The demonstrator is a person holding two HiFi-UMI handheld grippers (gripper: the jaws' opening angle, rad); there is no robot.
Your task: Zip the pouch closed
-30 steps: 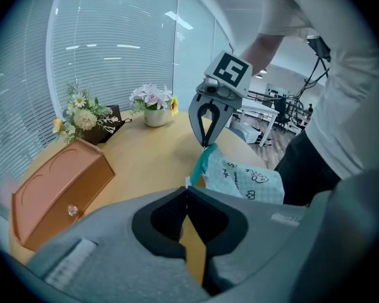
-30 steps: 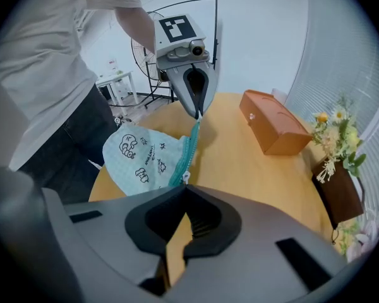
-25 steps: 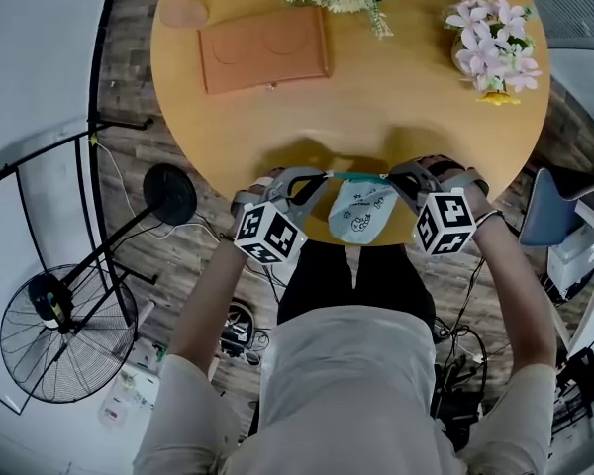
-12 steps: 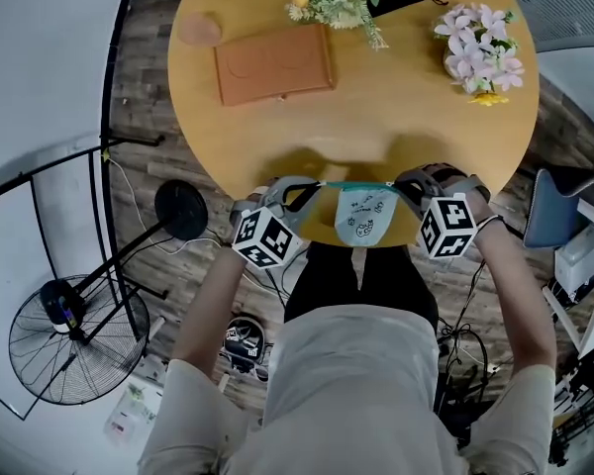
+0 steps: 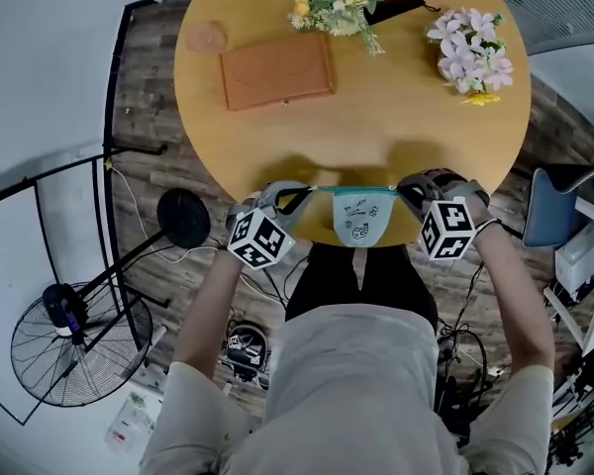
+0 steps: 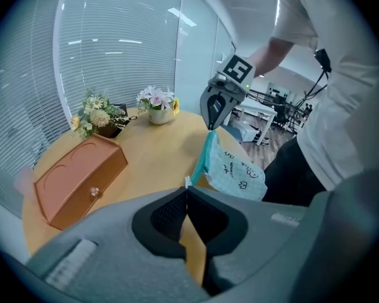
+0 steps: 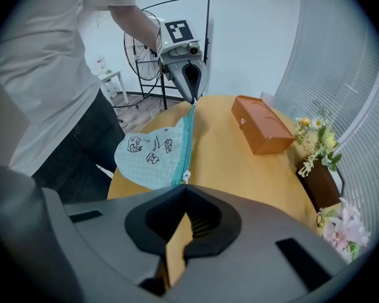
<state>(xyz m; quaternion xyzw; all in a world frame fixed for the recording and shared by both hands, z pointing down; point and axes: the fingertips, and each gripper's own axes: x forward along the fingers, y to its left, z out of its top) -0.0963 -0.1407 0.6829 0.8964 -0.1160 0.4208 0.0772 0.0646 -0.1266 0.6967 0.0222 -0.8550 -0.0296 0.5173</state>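
At table (image 5: 376,107) edge, pouch (image 5: 361,221) gripped taut between left tool (image 5: 310,188), right tool (image 5: 397,188)

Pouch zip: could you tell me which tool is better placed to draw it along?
Right, probably. The right tool is shut on the pouch where a small pale pull seems to sit on the teal zip; the left tool grips the opposite end, anchoring it.

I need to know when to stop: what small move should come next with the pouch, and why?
Probably lower the pouch onto the table. It hangs taut between left claw and right claw, both shut on its ends, and the teal zipper looks joined end to end.
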